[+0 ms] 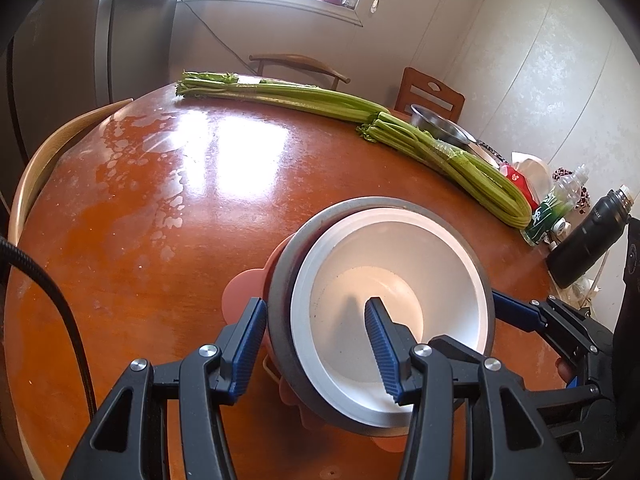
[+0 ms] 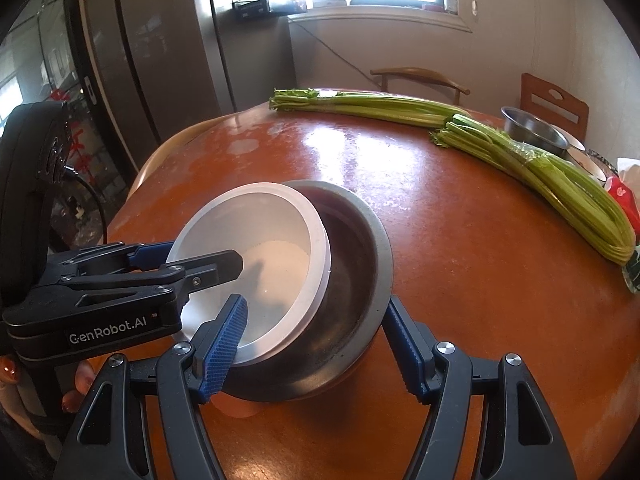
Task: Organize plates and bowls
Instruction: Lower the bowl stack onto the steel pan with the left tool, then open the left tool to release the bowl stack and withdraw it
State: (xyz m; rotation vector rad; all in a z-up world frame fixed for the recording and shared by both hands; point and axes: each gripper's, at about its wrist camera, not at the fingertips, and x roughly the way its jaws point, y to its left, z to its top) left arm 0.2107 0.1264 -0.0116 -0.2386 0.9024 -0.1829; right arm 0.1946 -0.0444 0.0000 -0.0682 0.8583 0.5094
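Note:
A white bowl (image 1: 392,248) (image 2: 256,224) sits askew inside a grey metal bowl (image 1: 372,202) (image 2: 380,232), leaning toward one side of it. Both rest on a pink scalloped plate (image 1: 244,286) (image 2: 240,406) on the brown table (image 1: 160,200). My left gripper (image 1: 316,302) is open and straddles the bowls' walls, one finger outside the grey bowl and one hanging free inside the white bowl. My right gripper (image 2: 316,301) is open too, its left finger over the white bowl's rim and its right finger (image 1: 516,312) beside the grey bowl's outer wall.
Two long celery bunches (image 1: 460,160) (image 2: 560,184) lie across the far side. Behind them is a steel bowl (image 1: 440,124). A black flask (image 1: 588,236) and a plastic bottle (image 1: 556,204) lie at the right edge. Wooden chairs (image 1: 432,92) ring the table.

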